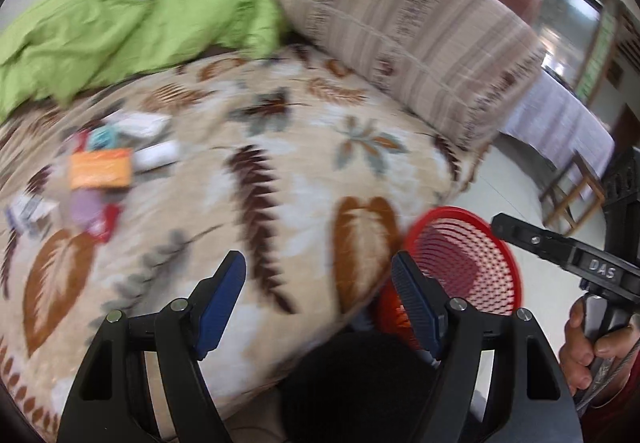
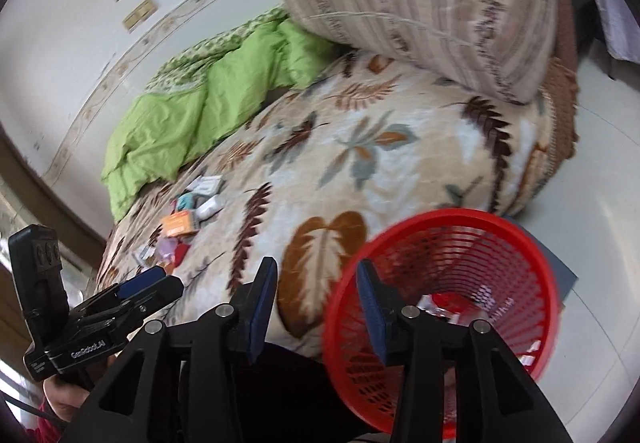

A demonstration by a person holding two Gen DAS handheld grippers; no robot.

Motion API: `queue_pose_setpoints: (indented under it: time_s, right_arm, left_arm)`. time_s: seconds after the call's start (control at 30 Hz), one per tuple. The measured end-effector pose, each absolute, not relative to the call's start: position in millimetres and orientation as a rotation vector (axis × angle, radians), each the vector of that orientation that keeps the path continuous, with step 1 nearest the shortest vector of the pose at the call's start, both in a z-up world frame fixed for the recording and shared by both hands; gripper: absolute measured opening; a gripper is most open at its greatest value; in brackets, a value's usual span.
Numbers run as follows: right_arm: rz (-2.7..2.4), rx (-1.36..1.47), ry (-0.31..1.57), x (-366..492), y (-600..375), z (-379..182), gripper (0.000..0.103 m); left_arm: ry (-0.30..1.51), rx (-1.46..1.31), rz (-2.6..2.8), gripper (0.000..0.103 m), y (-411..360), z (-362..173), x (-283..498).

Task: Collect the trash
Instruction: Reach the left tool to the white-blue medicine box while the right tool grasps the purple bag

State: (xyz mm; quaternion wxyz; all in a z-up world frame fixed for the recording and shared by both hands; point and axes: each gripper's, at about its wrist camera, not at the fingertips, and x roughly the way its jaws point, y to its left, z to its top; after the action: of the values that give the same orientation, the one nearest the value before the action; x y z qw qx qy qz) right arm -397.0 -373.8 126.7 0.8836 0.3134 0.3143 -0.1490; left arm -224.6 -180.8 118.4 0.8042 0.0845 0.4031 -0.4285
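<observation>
Trash point(image 1: 100, 167) beyond left hand-held gripper point(image 1: 318, 279)

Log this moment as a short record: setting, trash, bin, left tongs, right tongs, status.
setting: bed with leaf-print blanket, green quilt and striped bedding at its far side
trash: cluster of small packets and wrappers lying on the blanket, including an orange packet
bin: red mesh basket on the floor beside the bed, some litter already inside
left tongs: open, nothing between the pads
right tongs: open, nothing between the pads, near the basket rim
status: trash pile not yet cleared
</observation>
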Motion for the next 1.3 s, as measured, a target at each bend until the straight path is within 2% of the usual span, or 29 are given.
queue_pose_setpoints:
  time_s: [0.1, 0.23, 0.6, 0.67, 1.03, 1.1, 1.17, 1.3]
  right_arm:
    - [-0.242, 0.608, 0.674, -367, -353, 130, 0.046]
    - [-0.149, 0.546, 0.706, -322, -322, 131, 0.052]
    - [0.1, 0.395, 0.835, -182, -230, 113, 0.062]
    - [0.116, 0.396, 0.864, -151, -217, 103, 0.07]
    - [0.09, 0.271, 0.951, -38, -168, 59, 0.07]
    - [0.065, 0.224, 0.959, -32, -163, 51, 0.067]
    - [0.081, 0.229, 0.973, -27, -164, 45, 0.047]
    - [0.133, 0.24, 0.959, -28, -165, 47, 0.038]
  left_arm:
    - [0.869, 0.142, -0.835, 0.074, -148, 115, -203]
    - [0.867, 0.082, -0.719, 0.074, -104, 111, -173]
    - [0.886, -0.121, -0.362, 0.074, 9, 94, -94]
    - [0.895, -0.147, -0.32, 0.074, 22, 89, -84]
    - [0.907, -0.226, -0.22, 0.074, 50, 80, -41]
    - [0.918, -0.252, -0.209, 0.075, 51, 78, -30]
    - [0.933, -0.284, -0.202, 0.075, 50, 76, -17]
    - [0.973, -0.321, -0.181, 0.076, 43, 70, 8]
